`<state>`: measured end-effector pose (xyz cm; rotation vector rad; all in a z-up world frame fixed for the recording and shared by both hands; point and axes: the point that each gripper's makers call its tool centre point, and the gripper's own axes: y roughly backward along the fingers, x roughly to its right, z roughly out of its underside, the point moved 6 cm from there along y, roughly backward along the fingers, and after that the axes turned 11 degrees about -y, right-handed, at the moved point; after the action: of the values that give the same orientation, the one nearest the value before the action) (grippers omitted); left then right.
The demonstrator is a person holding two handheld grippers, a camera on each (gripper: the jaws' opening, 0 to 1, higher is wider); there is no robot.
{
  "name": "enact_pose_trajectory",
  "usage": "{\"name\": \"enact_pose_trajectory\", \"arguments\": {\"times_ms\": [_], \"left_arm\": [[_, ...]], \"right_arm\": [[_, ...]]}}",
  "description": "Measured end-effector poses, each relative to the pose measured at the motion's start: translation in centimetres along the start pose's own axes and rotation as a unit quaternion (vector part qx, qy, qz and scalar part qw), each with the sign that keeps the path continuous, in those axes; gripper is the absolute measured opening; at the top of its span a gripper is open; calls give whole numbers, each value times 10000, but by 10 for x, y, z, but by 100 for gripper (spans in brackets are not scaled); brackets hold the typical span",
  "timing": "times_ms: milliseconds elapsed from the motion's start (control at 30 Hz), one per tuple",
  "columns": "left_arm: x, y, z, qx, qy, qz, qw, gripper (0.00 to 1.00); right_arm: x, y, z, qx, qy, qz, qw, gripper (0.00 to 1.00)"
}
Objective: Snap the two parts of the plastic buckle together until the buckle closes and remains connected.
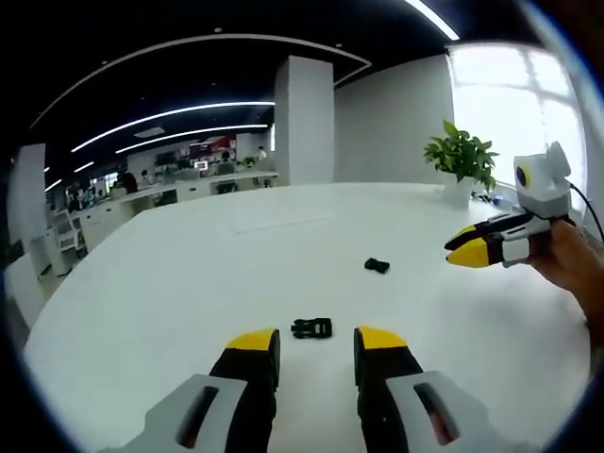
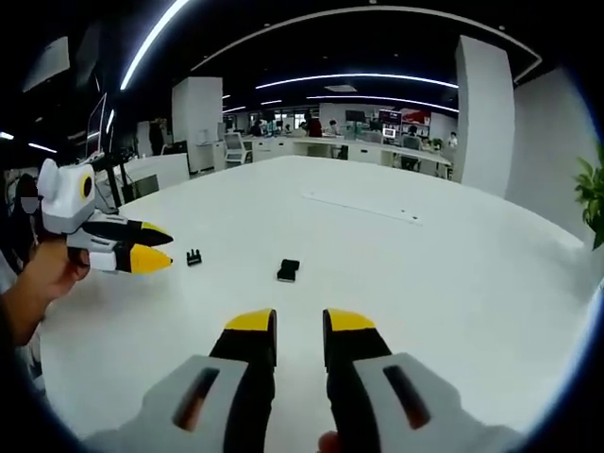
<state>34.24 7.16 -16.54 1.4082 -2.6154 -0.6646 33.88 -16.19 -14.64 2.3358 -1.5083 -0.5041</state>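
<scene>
In the left gripper view, the left gripper (image 1: 316,351) is hovering released just before the pronged buckle half (image 1: 311,327) on the tabletop (image 1: 189,274); centre this half between the jaws before clenching. In the right gripper view, the right gripper (image 2: 298,332) is waiting released, short of the socket buckle half (image 2: 288,270); advance squarely.

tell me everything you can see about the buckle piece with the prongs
The pronged buckle piece is small, black and looks like plastic. It lies flat on the white table, apart from the other buckle half, so the two are not yet joined. In the left gripper view it sits just ahead of the gap between the open left hand-held gripper, untouched. In the right gripper view it lies near the left hand-held gripper's yellow tips. Finer detail is too small to tell.
</scene>
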Motion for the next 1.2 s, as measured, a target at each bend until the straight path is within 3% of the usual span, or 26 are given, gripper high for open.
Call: {"name": "enact_pose_trajectory", "arguments": {"times_ms": [600,1200], "left_arm": [[1,-22,6,-299,-60,101,9995,25],[-3,-17,8,-284,-16,61,9996,22]], "right_arm": [[-4,-31,-6,-274,149,-73,9995,20],[-5,-48,0,-477,181,-116,9986,20]]}}
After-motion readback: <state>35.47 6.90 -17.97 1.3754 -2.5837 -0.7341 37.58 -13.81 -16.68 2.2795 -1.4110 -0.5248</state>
